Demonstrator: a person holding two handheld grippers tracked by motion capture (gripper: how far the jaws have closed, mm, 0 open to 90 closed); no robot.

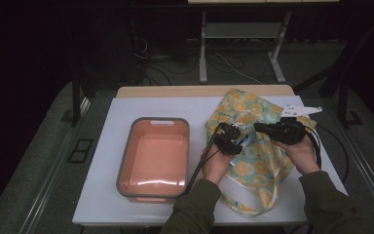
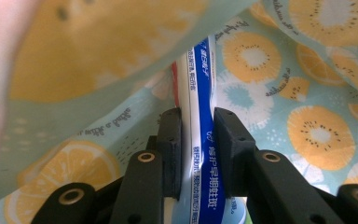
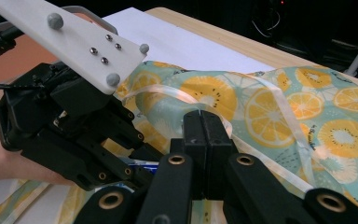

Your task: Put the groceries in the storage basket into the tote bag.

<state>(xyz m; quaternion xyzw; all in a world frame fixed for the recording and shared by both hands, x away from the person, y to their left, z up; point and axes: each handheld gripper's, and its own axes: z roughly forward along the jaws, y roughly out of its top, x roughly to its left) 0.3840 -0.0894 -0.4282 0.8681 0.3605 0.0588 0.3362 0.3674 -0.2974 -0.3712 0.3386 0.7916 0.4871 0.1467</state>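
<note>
A fabric bag (image 1: pixel 260 161) with a citrus print lies on the right half of the white table (image 1: pixel 102 195). My left gripper (image 1: pixel 234 132) is shut on a blue and white toothpaste tube (image 1: pixel 244 141) at the bag's mouth. In the left gripper view the toothpaste tube (image 2: pixel 200 93) stands on edge between the jaws of the left gripper (image 2: pixel 198 133), and its far end runs under the lifted fabric of the bag (image 2: pixel 307 130). My right gripper (image 3: pixel 204 119) is shut on the rim of the bag (image 3: pixel 307 107) and holds it raised. The right gripper (image 1: pixel 259 126) faces the left one closely.
A salmon-coloured tub (image 1: pixel 160 119) with a grey rim sits on the table left of the bag, with nothing in it. The bag's strap (image 1: pixel 243 207) loops toward the front edge. Cables trail from both grippers. Beyond the table are metal legs and floor cables.
</note>
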